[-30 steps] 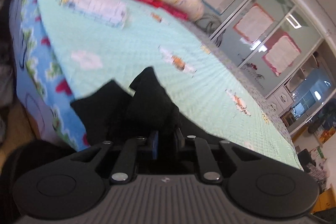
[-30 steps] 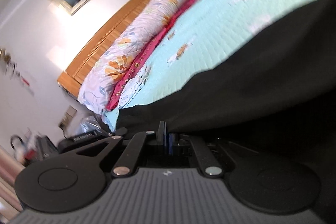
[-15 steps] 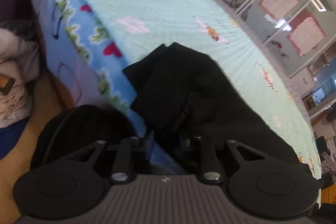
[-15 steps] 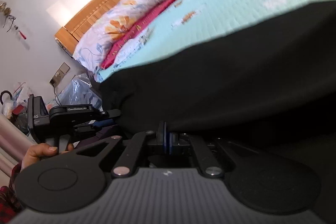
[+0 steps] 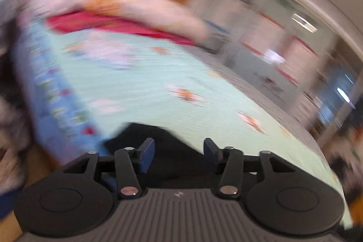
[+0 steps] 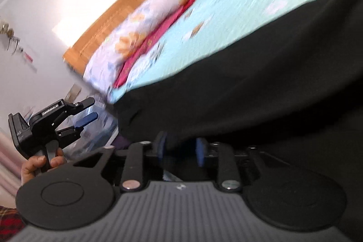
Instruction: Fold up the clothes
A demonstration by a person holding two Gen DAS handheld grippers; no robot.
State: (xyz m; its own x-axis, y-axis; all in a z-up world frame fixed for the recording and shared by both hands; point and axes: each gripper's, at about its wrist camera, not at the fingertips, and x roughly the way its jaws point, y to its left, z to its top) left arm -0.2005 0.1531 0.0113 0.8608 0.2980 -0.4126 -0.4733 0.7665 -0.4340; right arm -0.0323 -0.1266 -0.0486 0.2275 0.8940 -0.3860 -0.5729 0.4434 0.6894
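While both claws are opening, the black garment (image 6: 261,83) lies spread on the bed (image 6: 226,10), its near edge hanging over the side of the mattress. From the right wrist view, the right claw (image 6: 180,147) has its blue pads (image 6: 200,151) parted, with a fold of the black cloth hanging between them; whether the pads touch it is hard to tell. Off to the left of that view, a hand (image 6: 38,162) holds the left claw (image 6: 87,111), whose fingers stand apart with nothing between them. The left wrist view is heavily blurred: the left claw (image 5: 179,151) shows a wide gap above a dark corner of the garment (image 5: 156,133) at the bed's edge. Floral pillows (image 6: 158,10) and a red cloth (image 6: 172,24) lie against the wooden headboard (image 6: 127,6).
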